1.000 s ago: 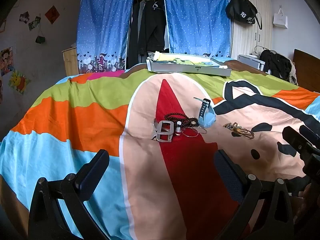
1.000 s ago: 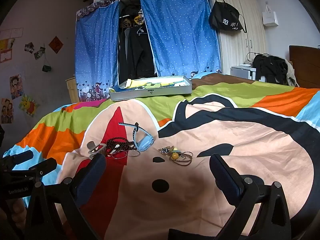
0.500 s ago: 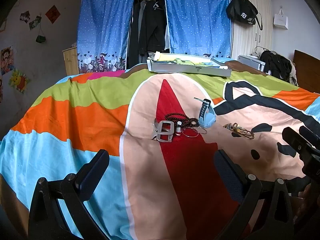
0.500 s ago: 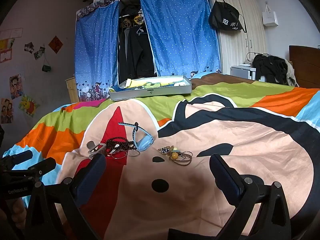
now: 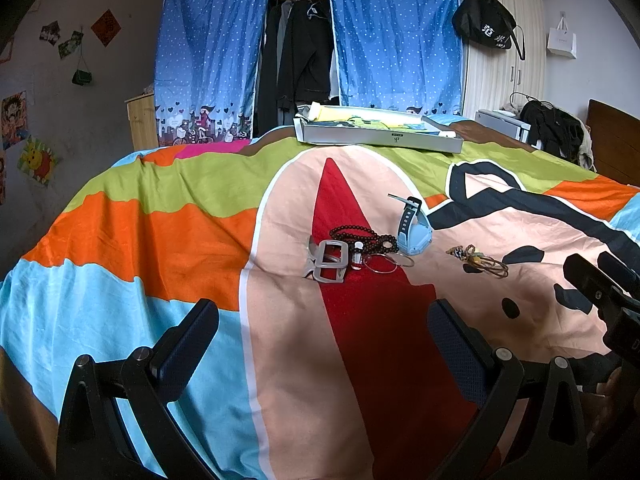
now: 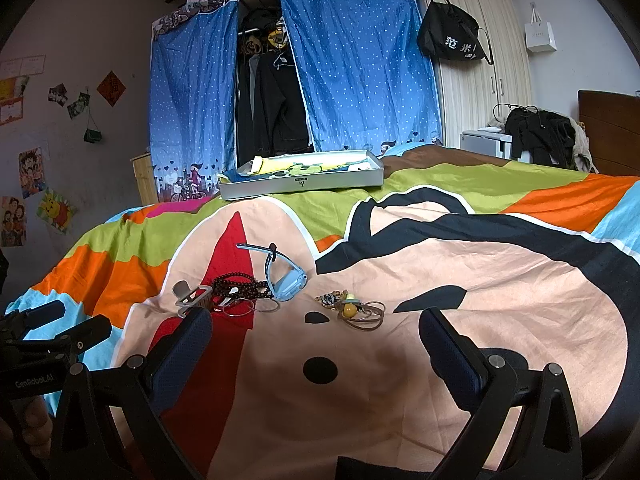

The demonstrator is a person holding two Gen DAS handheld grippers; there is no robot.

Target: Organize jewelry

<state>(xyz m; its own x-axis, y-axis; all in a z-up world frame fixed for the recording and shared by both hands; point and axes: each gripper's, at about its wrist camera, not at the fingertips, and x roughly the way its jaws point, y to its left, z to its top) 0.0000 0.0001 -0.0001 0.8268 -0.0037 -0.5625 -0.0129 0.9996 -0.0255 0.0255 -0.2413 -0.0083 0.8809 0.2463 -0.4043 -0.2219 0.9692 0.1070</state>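
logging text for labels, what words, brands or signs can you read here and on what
"GenRobot.AI": white print on the black body of the left gripper.
"范米": white characters on the black drawstring bag hanging on the white wardrobe; anything after them is cut off.
"福": on the red diamond paper on the wall.
Small dark logo on the grey flat box: too small to read.
Wall posters: print unreadable.

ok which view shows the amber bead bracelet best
The right wrist view: the amber bead bracelet lies central and closer, its bead plain. In the left wrist view it sits off right, smaller, the bead hard to pick out.
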